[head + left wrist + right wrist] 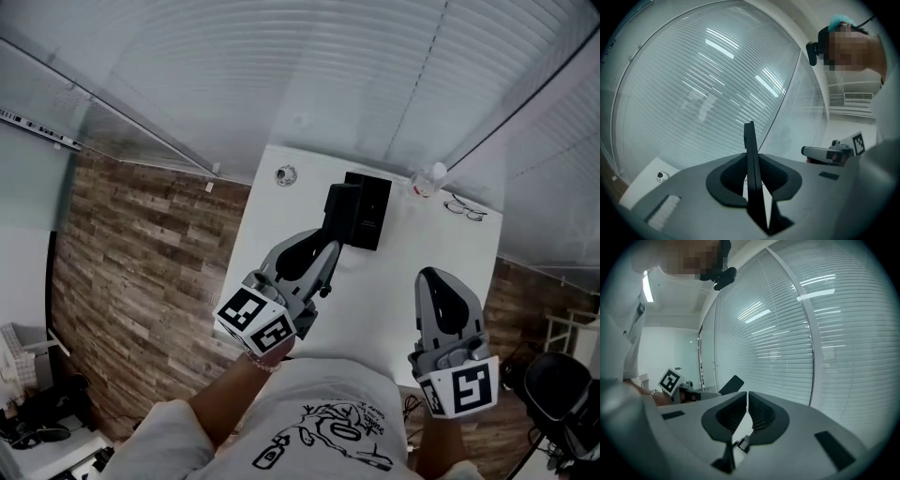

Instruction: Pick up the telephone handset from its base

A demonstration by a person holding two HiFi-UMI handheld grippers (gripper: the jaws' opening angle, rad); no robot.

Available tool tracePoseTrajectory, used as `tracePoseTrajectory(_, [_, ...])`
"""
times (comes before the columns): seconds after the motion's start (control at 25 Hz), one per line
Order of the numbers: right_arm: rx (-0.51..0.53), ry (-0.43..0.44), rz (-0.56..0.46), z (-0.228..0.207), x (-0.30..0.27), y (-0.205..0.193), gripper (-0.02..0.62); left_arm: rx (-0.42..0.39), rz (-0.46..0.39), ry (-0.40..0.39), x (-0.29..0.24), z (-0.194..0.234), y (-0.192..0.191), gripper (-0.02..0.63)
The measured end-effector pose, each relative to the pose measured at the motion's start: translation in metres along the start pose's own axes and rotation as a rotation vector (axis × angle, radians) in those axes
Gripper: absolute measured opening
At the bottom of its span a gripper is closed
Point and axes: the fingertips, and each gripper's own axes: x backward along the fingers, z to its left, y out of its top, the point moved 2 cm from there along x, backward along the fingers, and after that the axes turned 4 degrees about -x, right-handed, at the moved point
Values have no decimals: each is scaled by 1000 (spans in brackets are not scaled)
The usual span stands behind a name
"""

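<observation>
Two grippers hang above the white tabletop (375, 309). The left gripper (330, 238) is clamped on the black telephone handset (341, 214), which juts from its tips toward 1 o'clock, held up at the 9 o'clock side of the black base (373, 208). The right gripper (434, 279), at 5 o'clock from the base, has its jaws together with nothing between them. Only the left gripper view shows the handset edge-on, a thin dark slab pinched between both pads; the head view alone shows the base. A clear bottle (429, 180) stands at the tabletop's far edge, contents unclear, with spectacles (466, 208) at its 4 o'clock
</observation>
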Motion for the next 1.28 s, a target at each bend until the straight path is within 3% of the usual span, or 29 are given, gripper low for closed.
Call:
tracePoseTrajectory(0.48, [42, -18, -63, 18, 39, 44, 12, 5, -75, -79, 39, -63, 44, 71])
tracePoseTrajectory(1.28, [81, -24, -114, 38, 85, 79, 12, -43, -173, -167, 76, -121, 94, 69])
